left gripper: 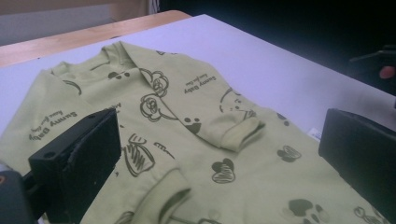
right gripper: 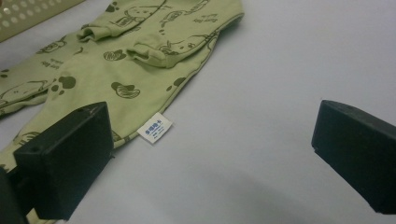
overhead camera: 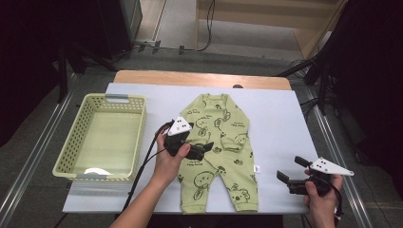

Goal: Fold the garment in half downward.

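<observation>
In the high view, a green baby romper [overhead camera: 219, 152] lies flat at the frame's centre on the white table [overhead camera: 280, 123], both sleeves folded inward. The left gripper [overhead camera: 202, 149] hovers over its middle, jaws spread; the right gripper [overhead camera: 290, 171] waits lower right, jaws apart. The right gripper view adds a small white label [right gripper: 154, 127] at the romper's edge. A basket [overhead camera: 102, 135] sits left.
</observation>
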A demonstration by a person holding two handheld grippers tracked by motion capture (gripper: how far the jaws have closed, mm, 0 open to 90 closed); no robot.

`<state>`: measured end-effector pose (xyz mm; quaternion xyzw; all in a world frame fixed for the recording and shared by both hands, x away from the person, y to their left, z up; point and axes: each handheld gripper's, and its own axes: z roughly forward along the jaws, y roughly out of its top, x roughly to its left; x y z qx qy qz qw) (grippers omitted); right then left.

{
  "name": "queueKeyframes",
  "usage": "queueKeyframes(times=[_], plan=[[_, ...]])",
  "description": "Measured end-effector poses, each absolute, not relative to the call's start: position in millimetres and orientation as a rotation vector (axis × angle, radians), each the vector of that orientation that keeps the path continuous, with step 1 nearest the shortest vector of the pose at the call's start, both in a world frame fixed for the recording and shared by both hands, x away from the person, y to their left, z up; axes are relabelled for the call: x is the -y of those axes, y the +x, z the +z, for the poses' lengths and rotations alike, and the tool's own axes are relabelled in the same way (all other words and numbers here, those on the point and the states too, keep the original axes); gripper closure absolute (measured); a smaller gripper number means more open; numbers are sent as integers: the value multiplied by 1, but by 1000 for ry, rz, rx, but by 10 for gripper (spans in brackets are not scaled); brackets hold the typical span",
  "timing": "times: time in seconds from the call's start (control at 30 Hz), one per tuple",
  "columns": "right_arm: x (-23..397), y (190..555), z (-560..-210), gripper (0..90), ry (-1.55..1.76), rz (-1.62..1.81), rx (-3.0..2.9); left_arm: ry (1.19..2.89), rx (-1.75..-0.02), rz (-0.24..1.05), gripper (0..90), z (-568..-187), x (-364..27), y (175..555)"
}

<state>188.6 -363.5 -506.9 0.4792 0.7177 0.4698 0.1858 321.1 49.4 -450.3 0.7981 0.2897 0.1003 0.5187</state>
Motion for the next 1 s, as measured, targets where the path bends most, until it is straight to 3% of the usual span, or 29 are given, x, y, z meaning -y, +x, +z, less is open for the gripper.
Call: queueKeyframes(times=[1.0], plan=[[365, 189, -505, 0, 1351, 1327, -2022, 1934, -785, 220, 14, -459, -38, 391]])
